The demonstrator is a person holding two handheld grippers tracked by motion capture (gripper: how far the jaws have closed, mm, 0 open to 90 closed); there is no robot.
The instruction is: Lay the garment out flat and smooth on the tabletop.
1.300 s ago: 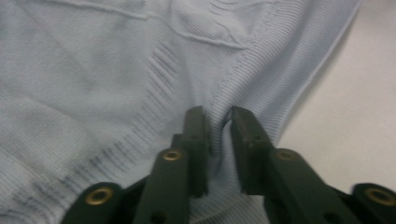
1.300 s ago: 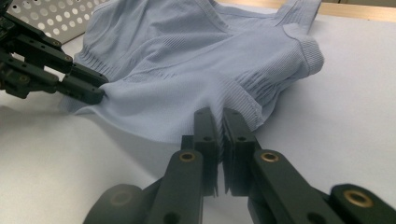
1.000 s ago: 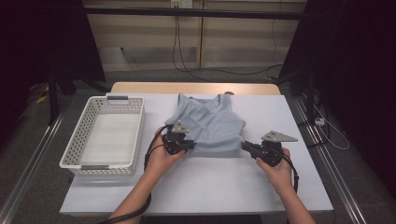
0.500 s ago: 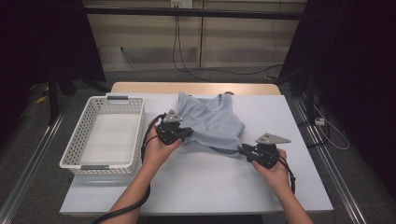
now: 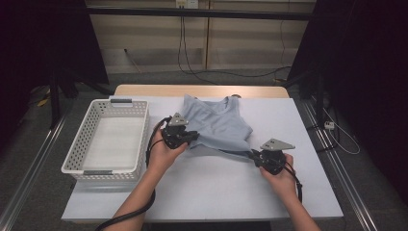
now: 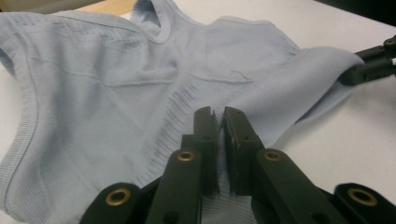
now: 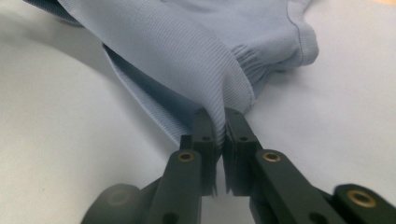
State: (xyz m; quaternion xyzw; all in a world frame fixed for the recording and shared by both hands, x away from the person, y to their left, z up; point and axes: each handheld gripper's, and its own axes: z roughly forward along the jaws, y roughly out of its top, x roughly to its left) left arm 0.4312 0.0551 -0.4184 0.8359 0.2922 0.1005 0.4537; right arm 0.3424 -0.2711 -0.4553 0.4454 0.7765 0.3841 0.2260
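Shirt (image 5: 219,124): pale blue, fine ribbed knit, sleeveless with a scooped neck; spread on the far middle of the table, near hem lifted at two corners.
Shirt hem: doubled band with short vertical ribbing, puckered where pinched; stretched between both tongs.
Left gripper (image 5: 191,136): black hinged arms with brass rivets, flat black pads; clamped on the left hem corner, cloth bunched between the pads in the left gripper view (image 6: 219,140).
Right gripper (image 5: 254,155): same build, grey three-cornered plate on top; jaws just closing, now pressed on a fold of the right hem corner, seen up close in the right gripper view (image 7: 220,133).
Table (image 5: 211,192): smooth white sheet over a light wooden top, flat and matte.
Basket (image 5: 77,154): white plastic, rectangular, lattice walls, grey handles; left of the shirt, just beside the left hand (image 5: 161,156).
Right hand (image 5: 281,178): wrapped round the tool body, black cable trailing back along the forearm.
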